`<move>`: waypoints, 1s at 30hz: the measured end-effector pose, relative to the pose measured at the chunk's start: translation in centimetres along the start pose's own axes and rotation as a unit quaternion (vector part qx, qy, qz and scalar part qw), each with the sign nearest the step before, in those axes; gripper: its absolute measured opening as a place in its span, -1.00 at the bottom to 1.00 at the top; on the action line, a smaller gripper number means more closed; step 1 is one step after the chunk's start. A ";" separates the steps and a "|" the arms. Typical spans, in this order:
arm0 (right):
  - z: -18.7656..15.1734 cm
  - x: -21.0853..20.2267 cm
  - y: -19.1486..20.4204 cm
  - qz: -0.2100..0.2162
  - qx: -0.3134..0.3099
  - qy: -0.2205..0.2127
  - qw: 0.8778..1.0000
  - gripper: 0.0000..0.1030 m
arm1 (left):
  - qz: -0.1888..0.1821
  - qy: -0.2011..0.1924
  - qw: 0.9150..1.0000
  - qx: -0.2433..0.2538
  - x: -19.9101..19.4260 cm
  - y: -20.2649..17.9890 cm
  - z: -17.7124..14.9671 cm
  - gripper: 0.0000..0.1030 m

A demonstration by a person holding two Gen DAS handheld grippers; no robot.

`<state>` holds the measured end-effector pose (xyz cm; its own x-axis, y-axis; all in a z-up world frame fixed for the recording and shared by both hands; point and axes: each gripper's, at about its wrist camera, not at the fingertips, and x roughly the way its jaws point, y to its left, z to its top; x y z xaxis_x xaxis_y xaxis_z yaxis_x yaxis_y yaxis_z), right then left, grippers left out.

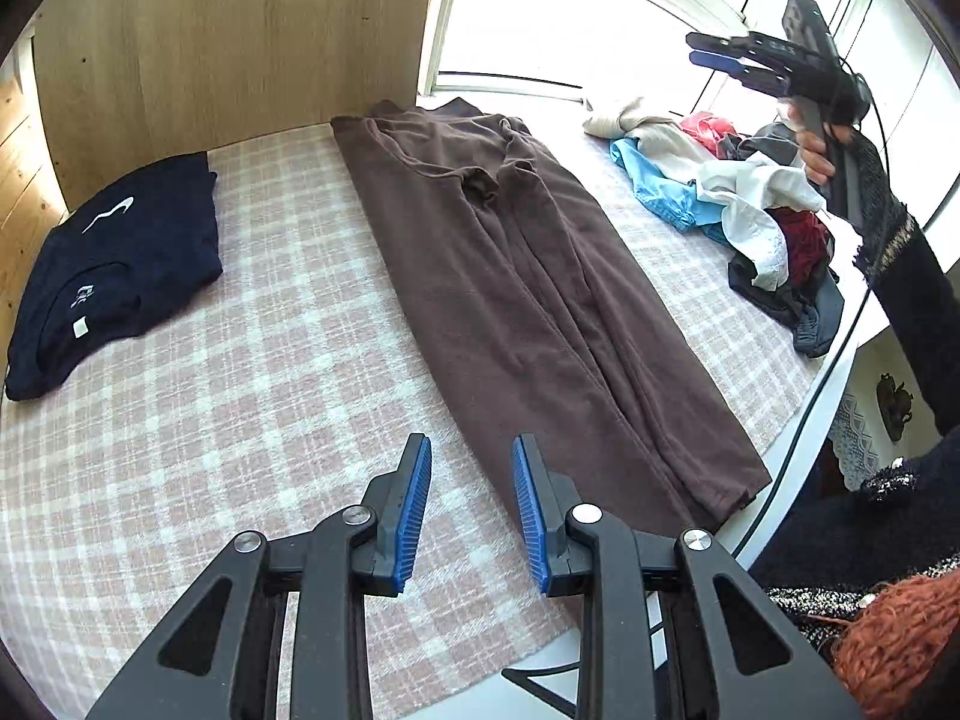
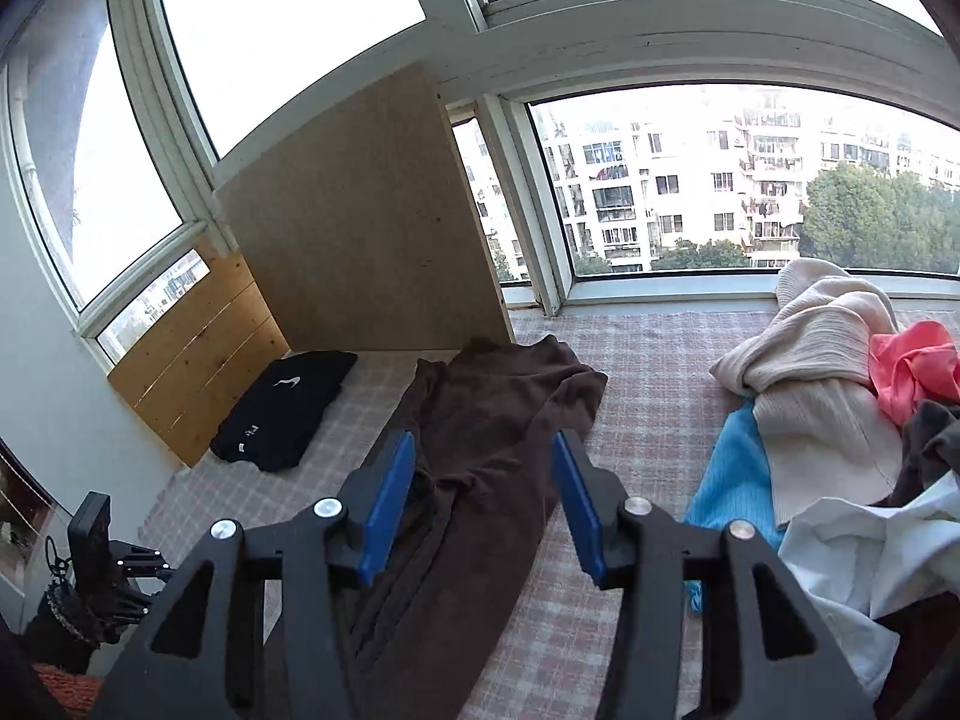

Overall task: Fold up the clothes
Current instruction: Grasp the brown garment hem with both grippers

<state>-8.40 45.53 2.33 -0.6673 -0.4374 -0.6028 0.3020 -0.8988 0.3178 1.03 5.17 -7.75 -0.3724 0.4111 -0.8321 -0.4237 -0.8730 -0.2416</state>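
Note:
A brown garment (image 1: pixel 528 300), folded into a long strip, lies down the middle of the pink checked bedcover (image 1: pixel 270 360). My left gripper (image 1: pixel 471 450) hovers just left of its near end, open, with nothing between the blue pads. A hand holds my right gripper (image 1: pixel 708 52) high in the air at the far right. In the right wrist view the right gripper (image 2: pixel 483 450) is open and empty above the brown garment (image 2: pixel 492 408). A navy shirt (image 1: pixel 120 264) lies folded at the left, and it also shows as the navy shirt (image 2: pixel 288 408) beside the boards.
A loose pile of clothes (image 1: pixel 750 210) in cream, blue, white, pink and red lies on the right of the bed, seen as the pile (image 2: pixel 828 408). A wooden board (image 1: pixel 240 30) stands behind the bed, with windows (image 2: pixel 750 180) beyond. The bed's edge and a black cable (image 1: pixel 798 420) run at the right.

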 end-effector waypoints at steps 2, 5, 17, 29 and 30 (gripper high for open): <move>-5.0 -1.5 1.9 -0.016 0.014 0.019 1.000 -0.07 | -0.024 0.014 1.000 0.011 0.4 0.0 -0.7 -0.44; -13.2 0.2 6.0 0.006 0.033 0.085 0.996 -0.24 | -0.065 0.036 0.996 0.040 1.3 -0.8 -1.9 -0.44; -27.2 7.8 15.4 -0.049 -0.059 0.203 0.976 -0.45 | -0.165 0.078 0.967 0.178 7.2 -10.3 -6.1 -0.44; -25.5 1.5 7.3 -0.112 0.087 0.145 0.979 -0.45 | -0.113 0.089 0.987 0.070 4.6 -5.8 -7.2 -0.34; -25.7 2.0 6.9 -0.112 0.092 0.152 0.978 -0.44 | -0.108 0.097 0.988 0.047 5.0 -5.3 -7.2 -0.34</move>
<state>9.86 37.74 -15.49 -0.4603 -0.2433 -0.8538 0.0243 -0.9648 0.2619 7.36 9.97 -14.25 -0.1041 0.5191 -0.8483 -0.5542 -0.7385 -0.3839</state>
